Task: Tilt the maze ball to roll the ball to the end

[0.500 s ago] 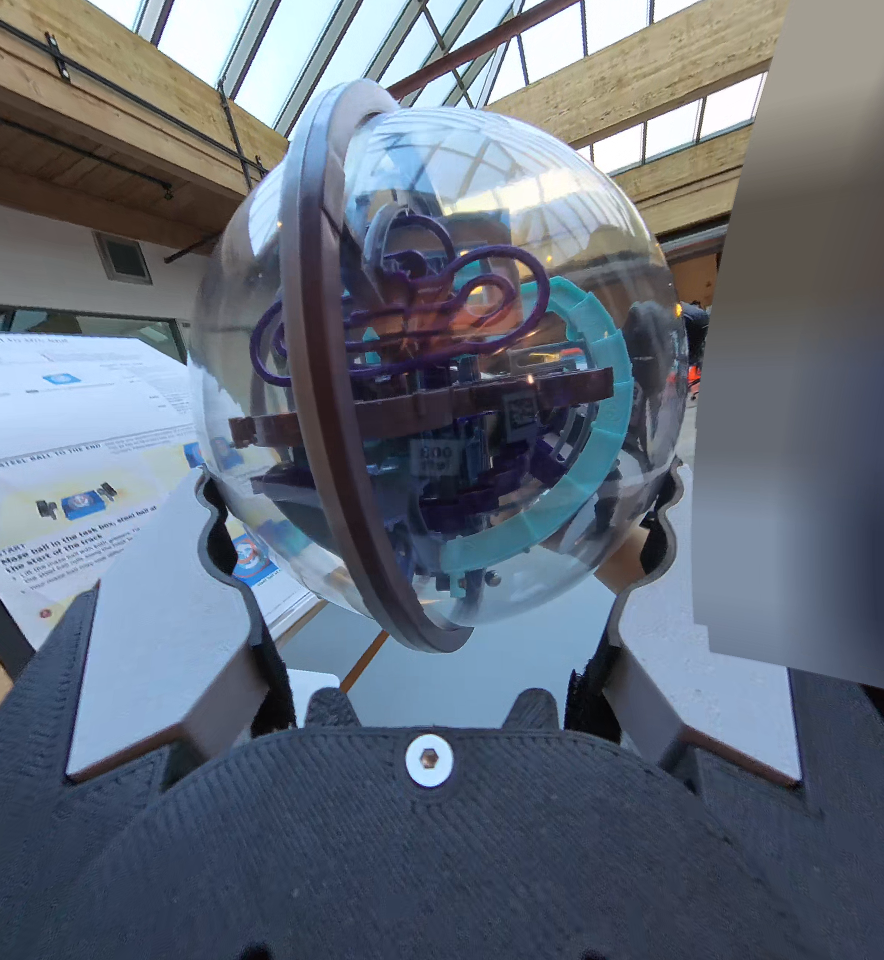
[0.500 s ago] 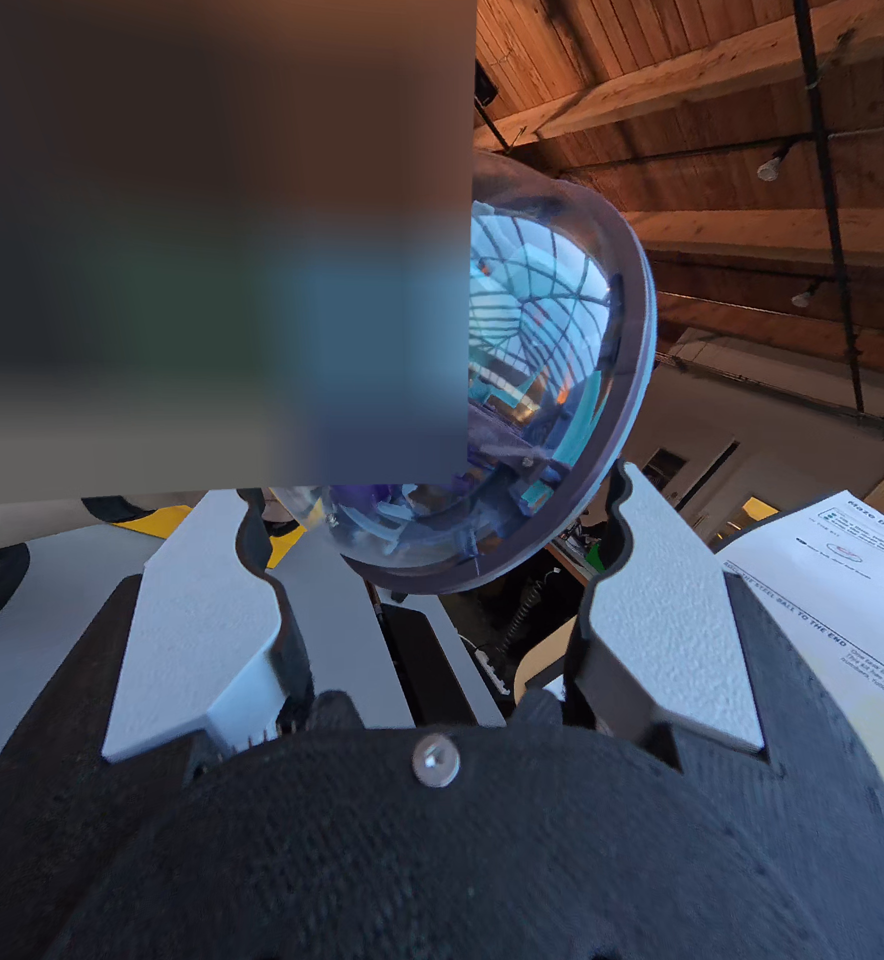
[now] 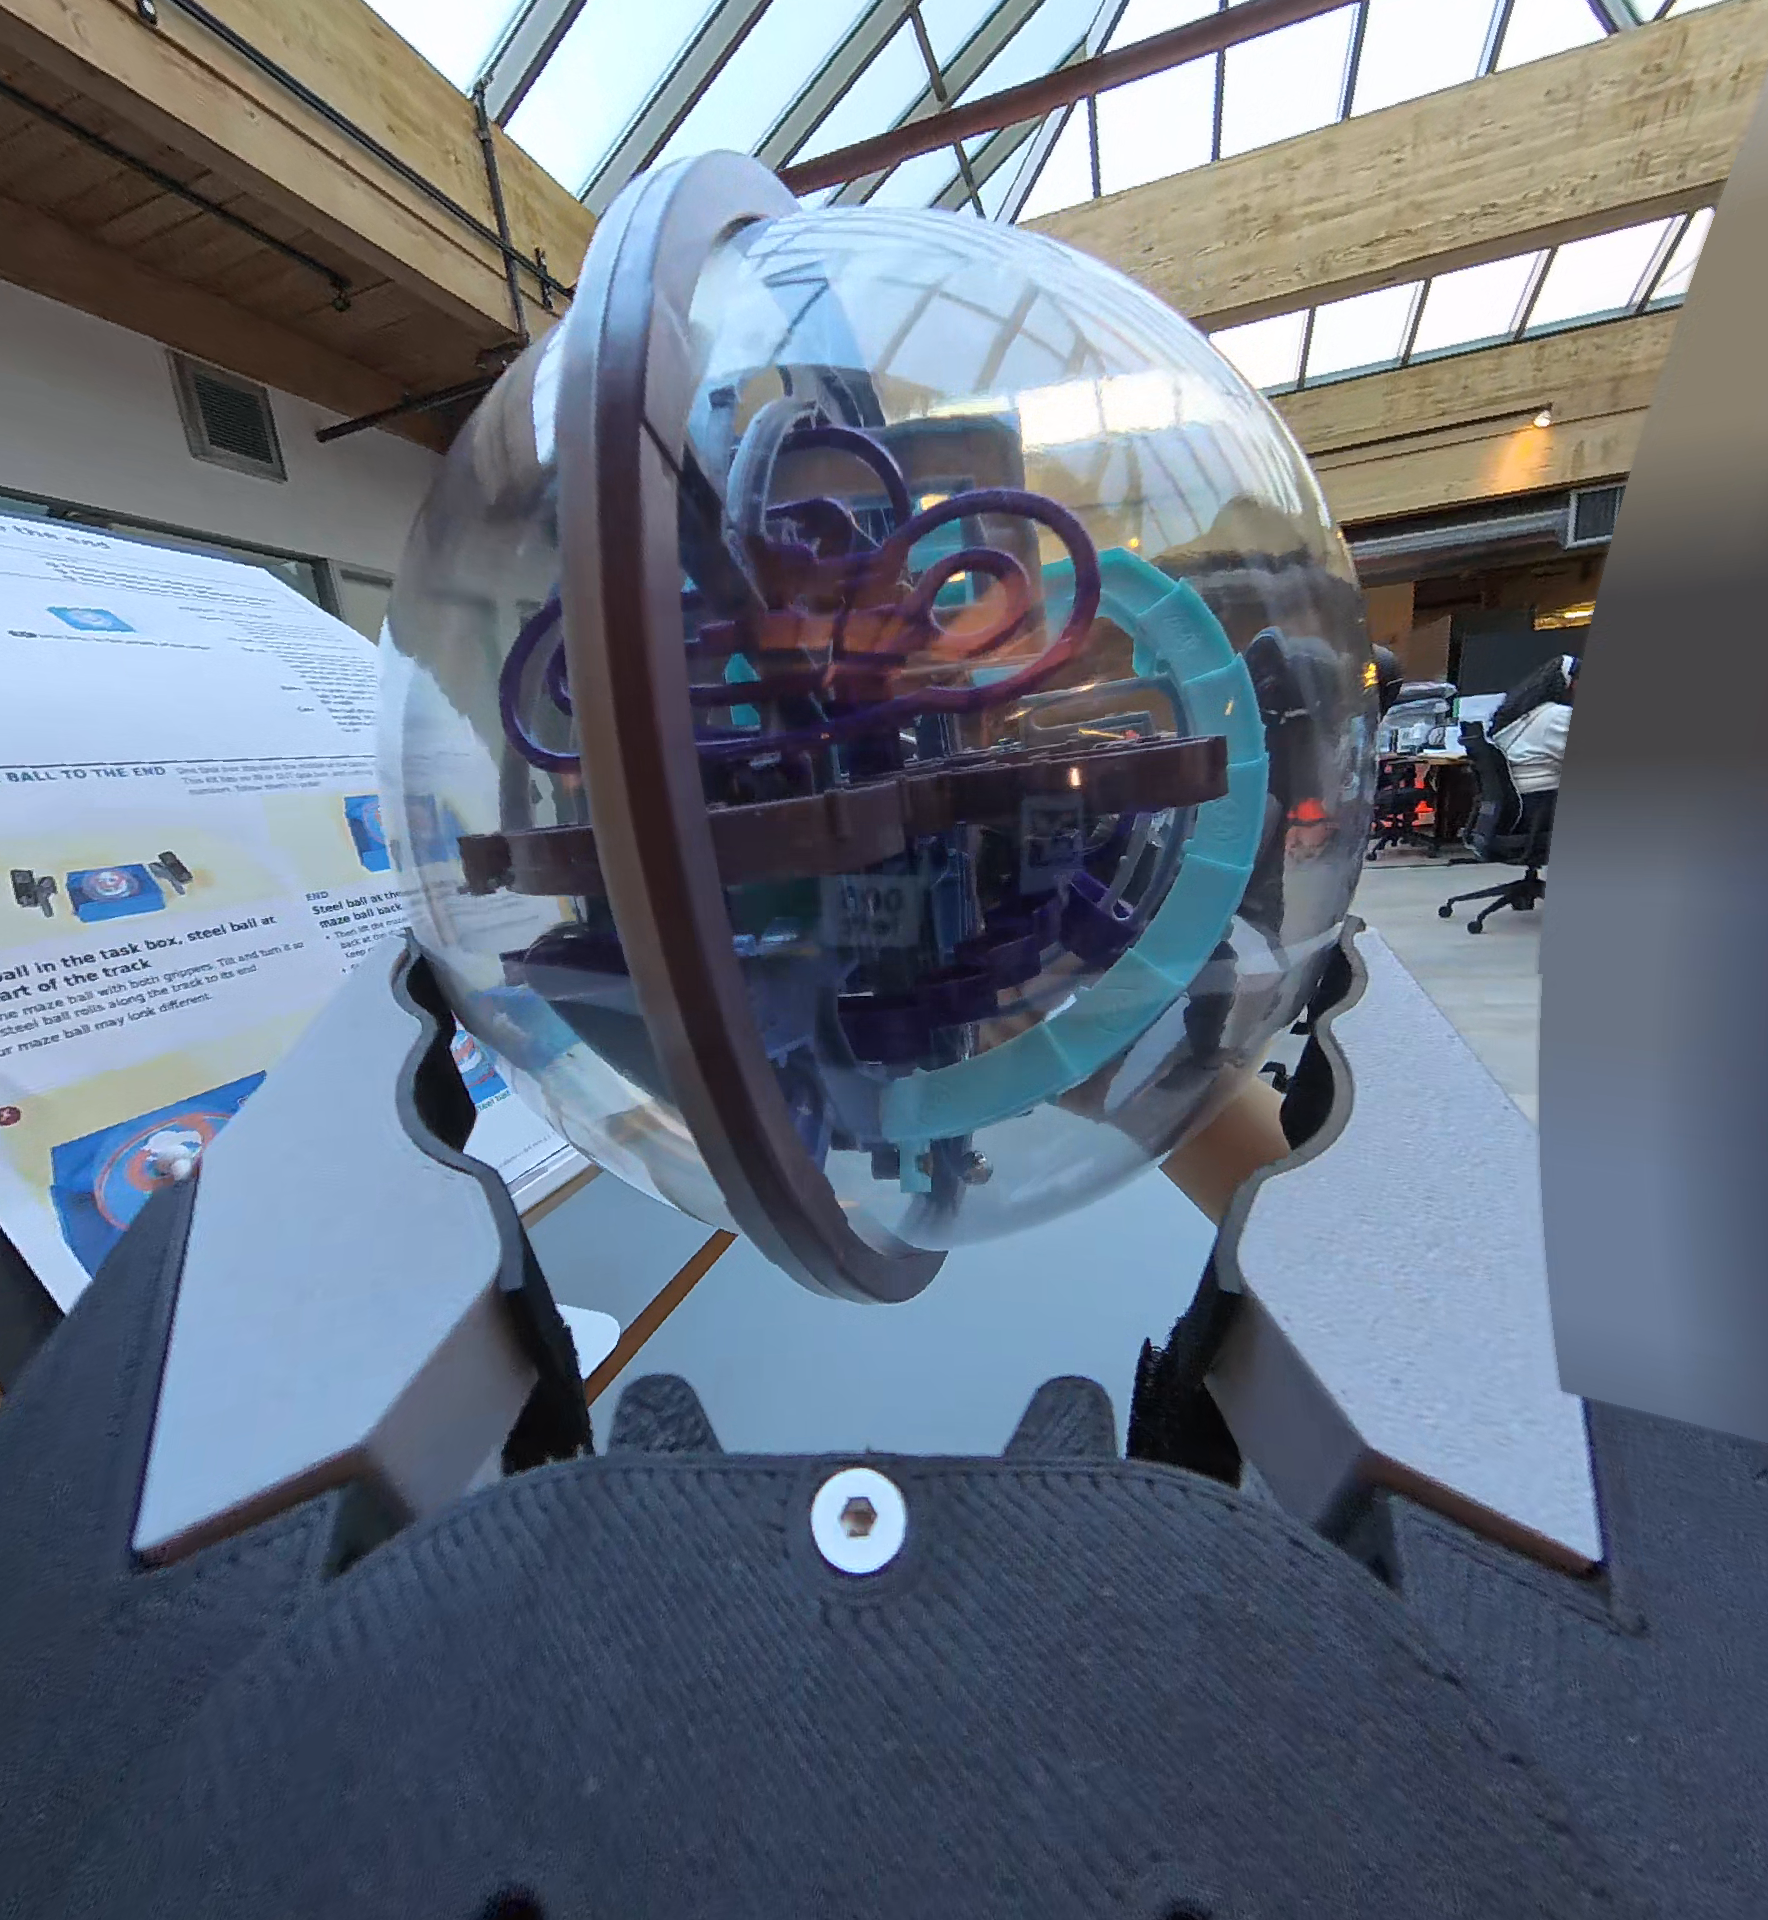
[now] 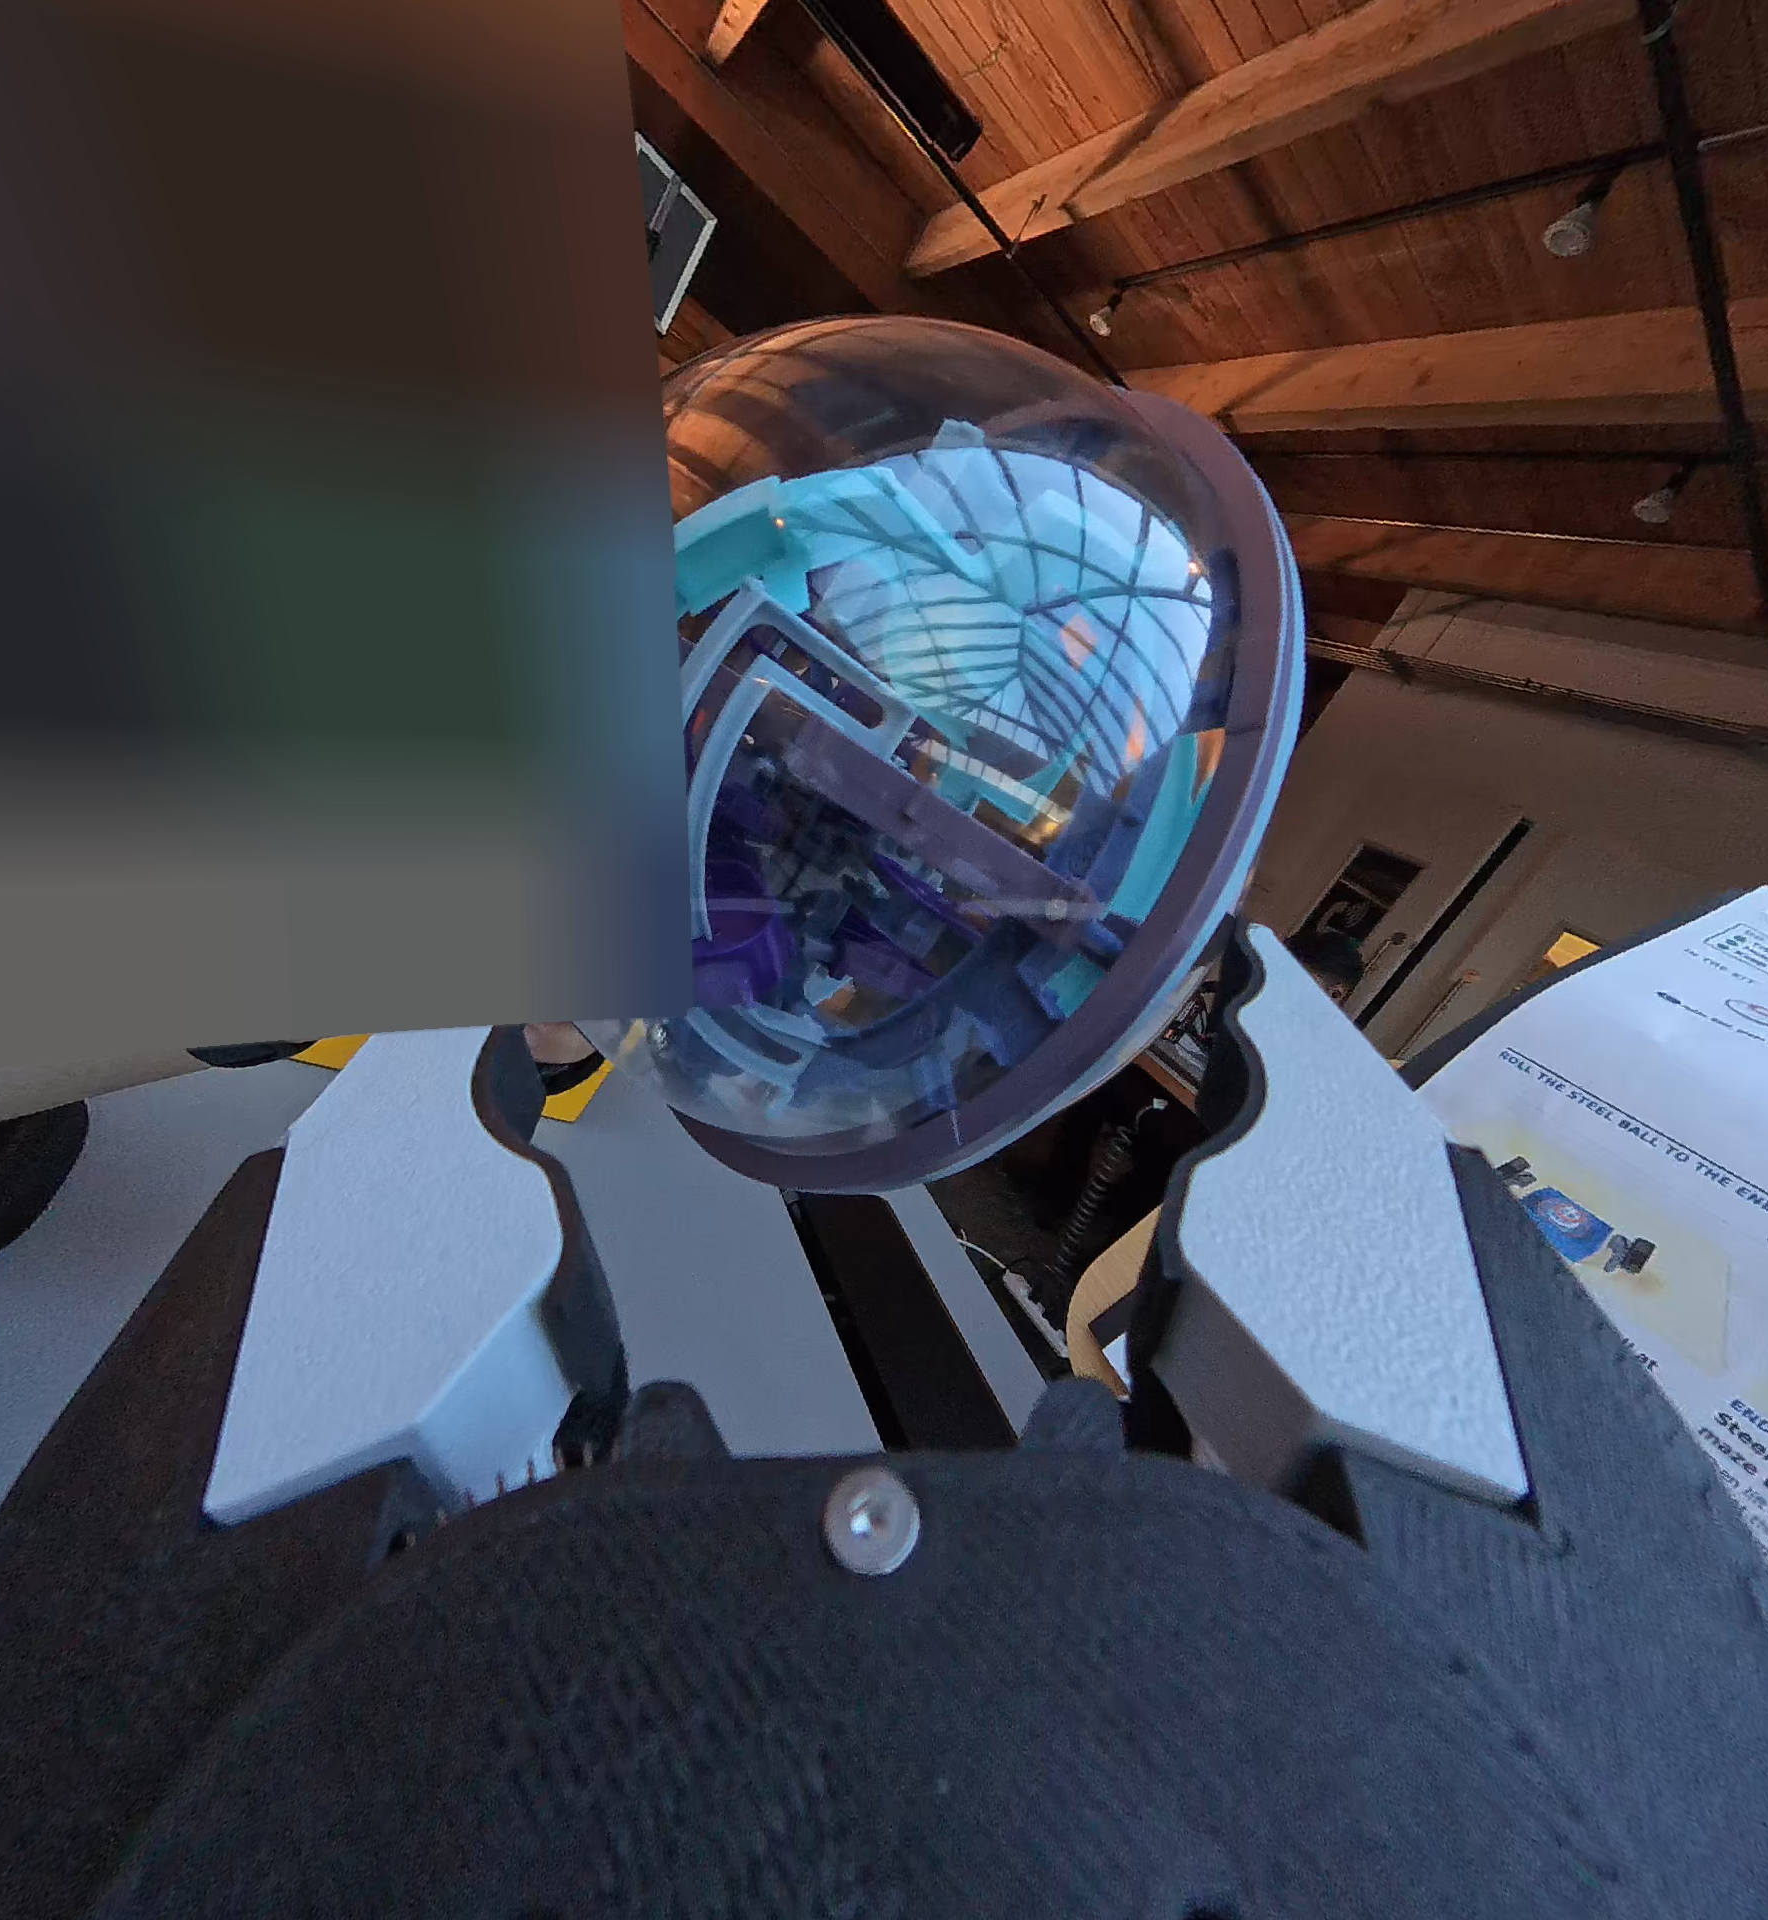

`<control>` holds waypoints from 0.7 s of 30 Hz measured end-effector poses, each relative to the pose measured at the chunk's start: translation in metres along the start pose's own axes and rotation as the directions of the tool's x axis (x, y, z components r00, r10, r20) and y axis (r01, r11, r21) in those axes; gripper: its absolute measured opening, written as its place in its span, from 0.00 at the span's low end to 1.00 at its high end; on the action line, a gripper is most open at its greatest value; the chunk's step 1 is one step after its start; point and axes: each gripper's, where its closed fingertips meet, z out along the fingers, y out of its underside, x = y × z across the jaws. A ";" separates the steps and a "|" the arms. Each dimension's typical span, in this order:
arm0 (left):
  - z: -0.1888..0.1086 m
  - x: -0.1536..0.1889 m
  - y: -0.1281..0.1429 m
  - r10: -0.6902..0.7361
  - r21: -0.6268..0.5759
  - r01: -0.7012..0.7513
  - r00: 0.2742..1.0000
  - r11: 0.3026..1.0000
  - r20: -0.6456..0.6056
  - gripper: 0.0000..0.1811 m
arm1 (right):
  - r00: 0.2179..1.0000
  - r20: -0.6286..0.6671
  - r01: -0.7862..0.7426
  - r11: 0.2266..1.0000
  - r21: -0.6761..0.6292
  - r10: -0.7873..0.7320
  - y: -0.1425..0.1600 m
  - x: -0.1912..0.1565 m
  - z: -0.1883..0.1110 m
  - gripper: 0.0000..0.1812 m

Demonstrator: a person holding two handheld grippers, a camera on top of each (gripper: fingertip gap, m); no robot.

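Observation:
The maze ball [image 3: 869,727] is a clear plastic sphere with a brown equator ring [image 3: 631,790], purple looping tracks and a teal ring track [image 3: 1181,894] inside. It is held up in the air. My left gripper [image 3: 875,977] is shut on it, with the fingertips pressed on its lower left and lower right sides. In the right wrist view the ball [image 4: 963,727] is tilted, and its left part is hidden by a blurred patch. My right gripper [image 4: 869,1008] is shut on it from below. I cannot pick out the steel ball for sure.
A printed instruction sheet [image 3: 132,935] stands at the left; it also shows in the right wrist view [image 4: 1638,1091]. A grey table top [image 4: 714,1299] lies below. A person sits at desks with office chairs far off [image 3: 1529,727].
The ball has turned slightly in both grips. In the right wrist view it has shifted left and more of its inner tracks show. Both grippers stay shut on it.

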 end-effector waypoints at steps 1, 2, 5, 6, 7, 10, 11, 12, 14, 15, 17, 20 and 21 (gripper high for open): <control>0.000 -0.001 0.001 -0.004 -0.003 0.004 1.000 1.000 0.003 0.87 | 1.000 0.001 -0.005 1.000 -0.001 0.005 0.001 0.001 0.000 0.72; 0.000 -0.002 0.002 -0.008 -0.007 0.008 1.000 1.000 0.006 0.87 | 1.000 0.002 -0.010 1.000 -0.003 0.010 0.003 0.001 0.000 0.72; 0.001 -0.005 0.006 -0.029 -0.013 0.029 0.999 0.999 0.012 0.87 | 1.000 0.004 -0.028 1.000 -0.011 0.028 0.007 0.003 0.000 0.72; 0.002 -0.006 0.006 -0.042 -0.013 0.042 0.999 0.999 0.012 0.87 | 0.999 0.004 -0.034 0.999 -0.010 0.034 0.007 0.004 0.000 0.72; 0.002 -0.007 0.007 -0.054 -0.013 0.054 0.998 0.998 0.012 0.87 | 0.999 0.003 -0.039 0.999 -0.008 0.039 0.007 0.005 0.000 0.72; 0.003 -0.008 0.010 -0.074 -0.013 0.074 0.997 0.997 0.012 0.87 | 0.999 0.004 -0.047 0.999 -0.009 0.047 0.009 0.006 -0.001 0.72; 0.003 -0.009 0.010 -0.077 -0.014 0.078 0.997 0.997 0.013 0.87 | 0.999 0.005 -0.051 0.999 -0.010 0.051 0.010 0.006 -0.001 0.72; 0.003 -0.010 0.011 -0.079 -0.016 0.079 0.997 0.997 0.017 0.87 | 0.998 0.005 -0.056 0.998 -0.011 0.056 0.011 0.007 0.000 0.72; 0.003 -0.011 0.012 -0.077 -0.021 0.078 0.997 0.997 0.025 0.87 | 0.998 0.007 -0.066 0.998 -0.013 0.066 0.014 0.007 0.000 0.72; 0.003 -0.012 0.013 -0.076 -0.024 0.077 0.997 0.997 0.030 0.87 | 0.997 0.007 -0.072 0.997 -0.014 0.072 0.015 0.008 0.000 0.72; 0.003 -0.014 0.014 -0.074 -0.029 0.075 0.997 0.997 0.038 0.87 | 0.997 0.008 -0.081 0.997 -0.018 0.081 0.018 0.008 0.001 0.72; 0.003 -0.016 0.017 -0.084 -0.034 0.086 0.996 0.996 0.043 0.87 | 0.996 0.009 -0.092 0.996 -0.021 0.092 0.021 0.009 0.001 0.72; 0.003 -0.017 0.018 -0.090 -0.035 0.091 0.995 0.995 0.044 0.87 | 0.995 0.009 -0.096 0.995 -0.023 0.096 0.022 0.010 0.001 0.72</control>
